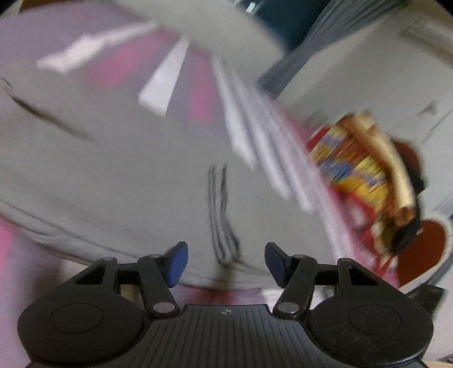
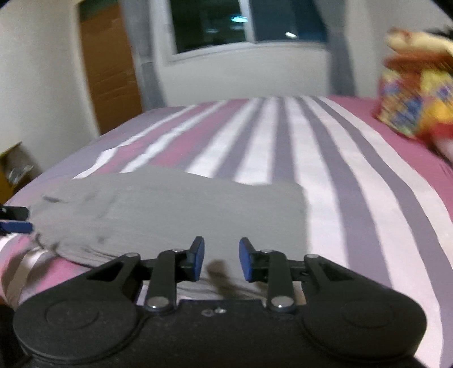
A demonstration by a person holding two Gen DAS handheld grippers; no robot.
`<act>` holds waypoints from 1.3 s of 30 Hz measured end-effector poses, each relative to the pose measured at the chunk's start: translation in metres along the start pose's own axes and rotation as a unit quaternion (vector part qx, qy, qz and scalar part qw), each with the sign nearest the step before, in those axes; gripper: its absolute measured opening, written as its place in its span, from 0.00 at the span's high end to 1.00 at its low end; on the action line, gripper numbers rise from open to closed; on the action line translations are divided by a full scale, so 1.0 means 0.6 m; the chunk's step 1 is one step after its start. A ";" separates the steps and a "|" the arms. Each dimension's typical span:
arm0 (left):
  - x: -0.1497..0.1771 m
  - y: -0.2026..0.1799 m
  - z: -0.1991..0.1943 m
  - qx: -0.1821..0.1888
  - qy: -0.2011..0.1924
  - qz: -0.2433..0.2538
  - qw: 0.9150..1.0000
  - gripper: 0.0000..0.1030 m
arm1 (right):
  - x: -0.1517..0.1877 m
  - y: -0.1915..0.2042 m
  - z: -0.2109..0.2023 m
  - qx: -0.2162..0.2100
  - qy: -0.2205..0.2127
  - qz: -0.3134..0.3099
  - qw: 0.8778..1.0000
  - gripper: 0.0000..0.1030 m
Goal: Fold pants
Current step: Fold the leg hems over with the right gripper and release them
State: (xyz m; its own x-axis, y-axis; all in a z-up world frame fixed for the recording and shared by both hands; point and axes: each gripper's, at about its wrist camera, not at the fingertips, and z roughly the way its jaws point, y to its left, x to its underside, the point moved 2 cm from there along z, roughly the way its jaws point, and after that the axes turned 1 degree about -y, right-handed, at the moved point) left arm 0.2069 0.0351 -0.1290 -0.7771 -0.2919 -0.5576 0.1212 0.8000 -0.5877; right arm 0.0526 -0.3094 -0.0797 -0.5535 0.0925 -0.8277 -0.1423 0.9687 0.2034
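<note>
The gray pants (image 2: 170, 209) lie flat on the bed (image 2: 354, 198), near its front edge and more toward its left side, on the striped pink, white and gray sheet. At the far left of the right wrist view, the left gripper (image 2: 14, 219) pokes in beside the left end of the pants. In its own view the left gripper (image 1: 226, 261) has its jaws wide open with nothing between them, right at the near hem of the pants (image 1: 113, 169). The right gripper (image 2: 221, 259) is also open and holds nothing, with the near edge of the cloth just under its blue tips. The pants look like they are already folded at least once, so I think this is the pause before the next fold. Next, both grippers need to pinch the near edge and carry it over to the far edge. The left view is blurry and close, and shows dark stitching on the cloth. The right view shows the whole bed, a window (image 2: 246, 22), and a colorful pillow (image 2: 413, 104) at the right edge.
</note>
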 end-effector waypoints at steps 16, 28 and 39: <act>0.010 -0.047 0.043 0.069 -0.001 -0.022 0.997 0.82 | 0.021 -0.084 0.031 0.020 0.038 0.102 0.994 0.67; -0.006 -0.051 0.083 -0.036 -0.003 0.068 0.997 0.54 | 0.015 -0.078 0.050 0.022 0.052 0.066 0.996 0.63; -0.111 -0.043 0.216 -0.037 0.017 0.075 0.996 0.74 | -0.087 -0.111 0.200 0.061 0.064 0.054 0.995 0.62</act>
State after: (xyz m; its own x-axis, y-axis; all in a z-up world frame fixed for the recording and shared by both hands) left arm 0.3358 -0.0341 -0.1526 -0.7741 -0.1502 -0.6150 0.1920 0.8700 -0.4541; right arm 0.1896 -0.3512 -0.1129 -0.6614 0.1750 -0.7293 0.0198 0.9761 0.2162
